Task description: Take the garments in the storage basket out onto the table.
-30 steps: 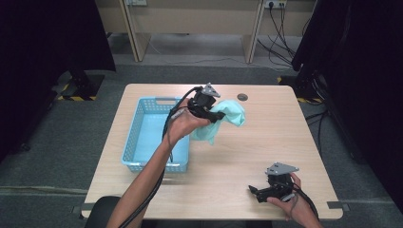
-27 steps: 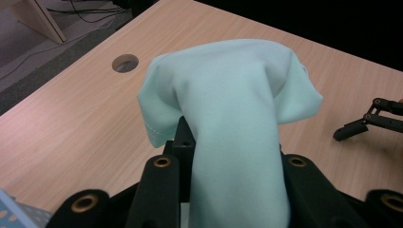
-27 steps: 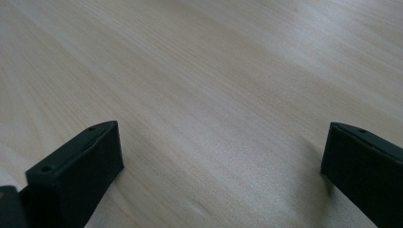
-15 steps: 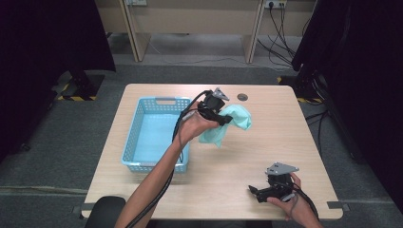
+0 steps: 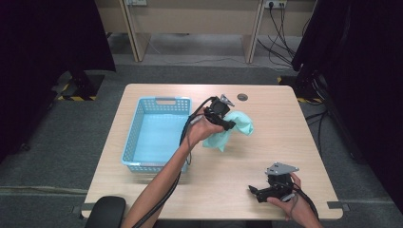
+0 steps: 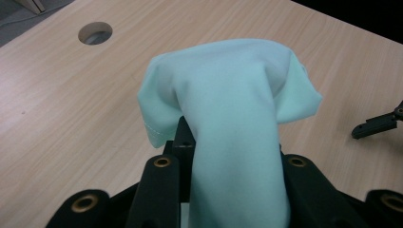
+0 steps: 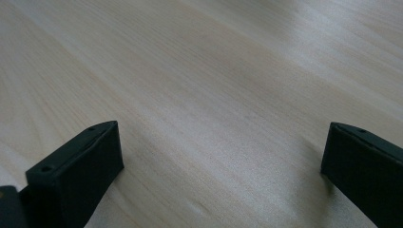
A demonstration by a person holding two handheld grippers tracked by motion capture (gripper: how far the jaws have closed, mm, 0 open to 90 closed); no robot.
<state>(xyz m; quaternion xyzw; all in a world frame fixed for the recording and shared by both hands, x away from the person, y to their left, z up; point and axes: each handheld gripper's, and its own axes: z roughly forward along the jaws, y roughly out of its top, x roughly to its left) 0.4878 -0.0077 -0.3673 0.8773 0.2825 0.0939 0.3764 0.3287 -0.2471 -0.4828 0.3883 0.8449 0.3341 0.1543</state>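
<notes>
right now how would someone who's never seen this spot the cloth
Start at the wooden table and find the blue basket on its left half. Just right of it, the left claw holds the cloth: the sole soft, mint-green thing, draped over black jaws.

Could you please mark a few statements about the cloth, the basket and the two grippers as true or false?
1. The left gripper is shut on the mint-green soft cloth. True.
2. The light blue slotted plastic basket holds the cloth. False: the cloth hangs from the left gripper, to the right of the basket.
3. The right gripper has its jaws wide apart with bare wood between them. True.
4. The right gripper is gripping a corner of the cloth. False: it sits near the front right of the pale wooden table, well away from the cloth.
5. A round hole is cut in the tabletop. True.
</notes>
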